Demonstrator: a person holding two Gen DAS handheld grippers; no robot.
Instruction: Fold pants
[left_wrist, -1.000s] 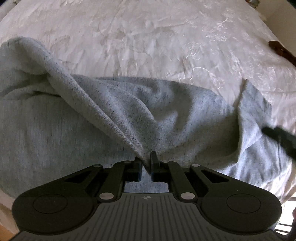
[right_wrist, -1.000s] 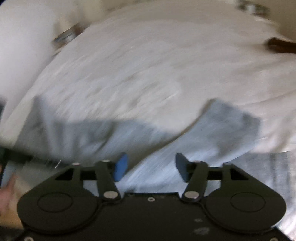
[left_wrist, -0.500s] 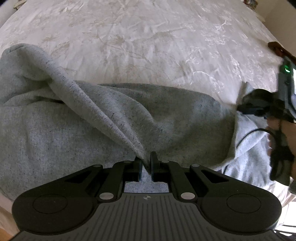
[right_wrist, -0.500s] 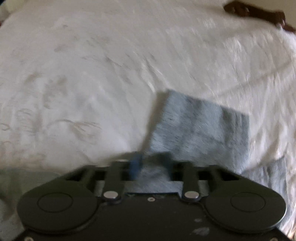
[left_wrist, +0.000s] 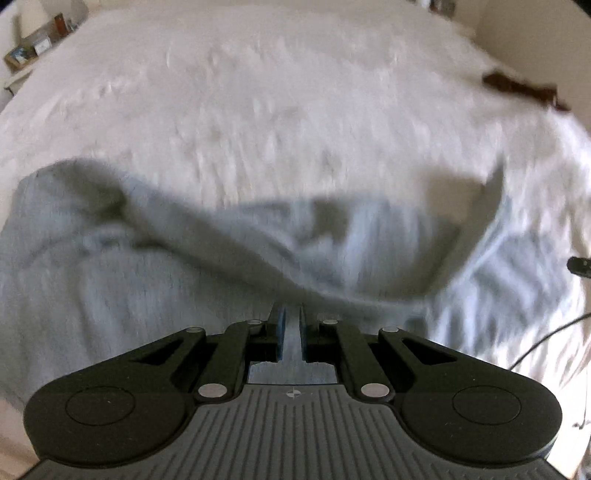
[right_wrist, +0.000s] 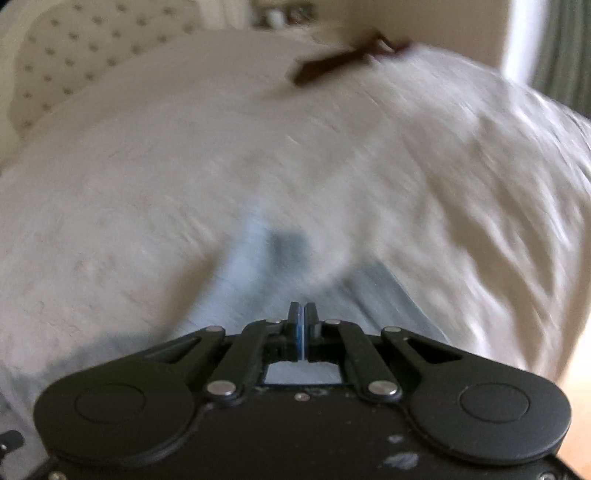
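The crumpled grey knit pants (left_wrist: 229, 266) are lying across the near edge of the white bedspread-covered bed (left_wrist: 295, 110), with a small dark brown object (left_wrist: 517, 86) sitting at its far right and a cluttered wooden shelf (left_wrist: 33, 48) standing beyond its far left corner.

Both your wrist cameras look steeply down, close over the bed (left_wrist: 295, 92); each shows the grey pants (left_wrist: 110, 277) and the brown item (right_wrist: 332, 66).
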